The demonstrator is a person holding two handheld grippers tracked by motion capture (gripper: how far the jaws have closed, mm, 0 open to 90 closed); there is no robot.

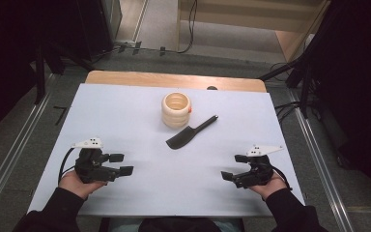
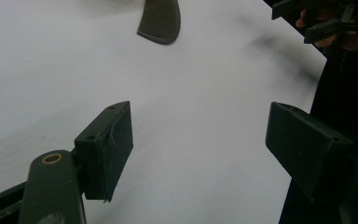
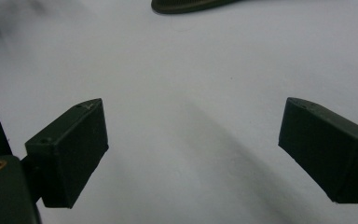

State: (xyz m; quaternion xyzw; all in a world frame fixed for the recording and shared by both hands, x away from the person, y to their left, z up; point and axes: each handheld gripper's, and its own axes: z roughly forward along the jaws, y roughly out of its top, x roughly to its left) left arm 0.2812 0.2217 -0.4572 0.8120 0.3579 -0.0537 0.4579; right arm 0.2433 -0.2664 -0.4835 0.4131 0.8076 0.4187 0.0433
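Note:
A black spatula (image 1: 189, 133) lies flat on the white table (image 1: 140, 188), its blade toward me; the blade tip also shows in the left gripper view (image 2: 160, 21) and the right gripper view (image 3: 186, 5). Just behind it stands an upright ribbed wooden cup (image 1: 176, 109). My left gripper (image 1: 121, 164) rests low at the front left, pointing right, jaws wide apart with nothing between them (image 2: 198, 140). My right gripper (image 1: 234, 167) sits at the front right, pointing left, open and empty (image 3: 193, 149). The far right gripper (image 2: 324, 18) appears in the left gripper view.
The white sheet covers a wooden table whose far edge (image 1: 174, 77) shows behind it. Metal rails (image 1: 9, 159) run along both sides on the floor, and cables (image 1: 290, 108) lie by the right far corner. Dark stands flank the table.

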